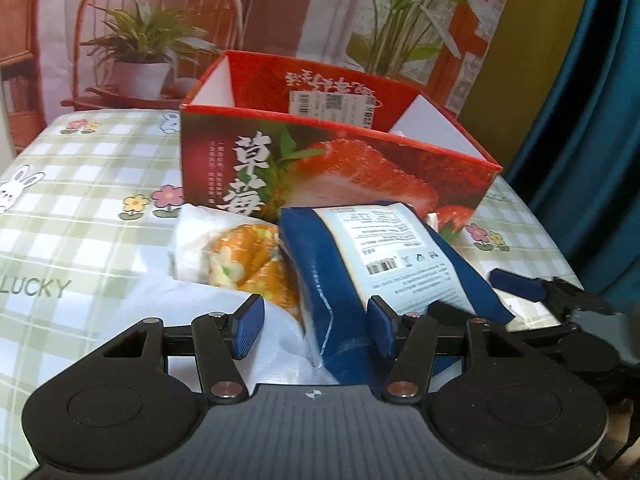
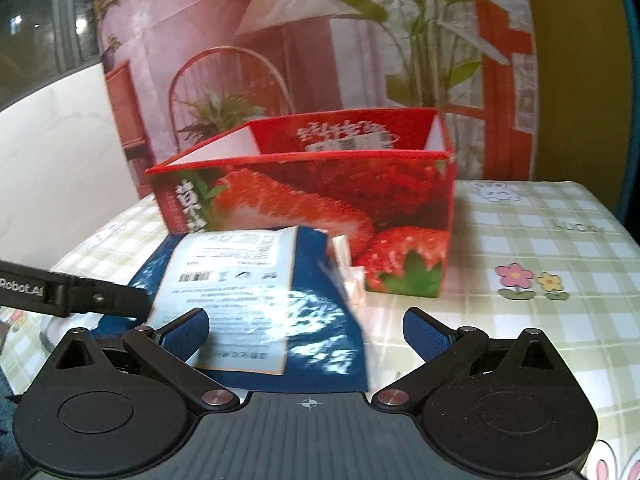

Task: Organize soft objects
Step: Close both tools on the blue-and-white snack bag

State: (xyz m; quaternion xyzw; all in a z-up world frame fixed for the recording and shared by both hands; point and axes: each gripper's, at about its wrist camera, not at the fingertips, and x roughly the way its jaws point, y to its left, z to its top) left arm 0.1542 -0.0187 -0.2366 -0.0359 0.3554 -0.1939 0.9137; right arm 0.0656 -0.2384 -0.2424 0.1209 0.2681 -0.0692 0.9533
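left gripper [image 1: 316, 324] part-open around blue pack [image 1: 340, 276], pad contact unclear; right gripper [image 2: 306, 334] wide, touching nothing; strawberry box [image 1: 320, 168] behind.

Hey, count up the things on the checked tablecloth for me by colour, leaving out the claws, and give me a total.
Red: 1, the open red strawberry-print cardboard box
Blue: 1, the glossy blue plastic pack with a white label
Orange: 1, the orange flower-print soft bundle
White: 1, the white soft tissue-like wad
Total: 4
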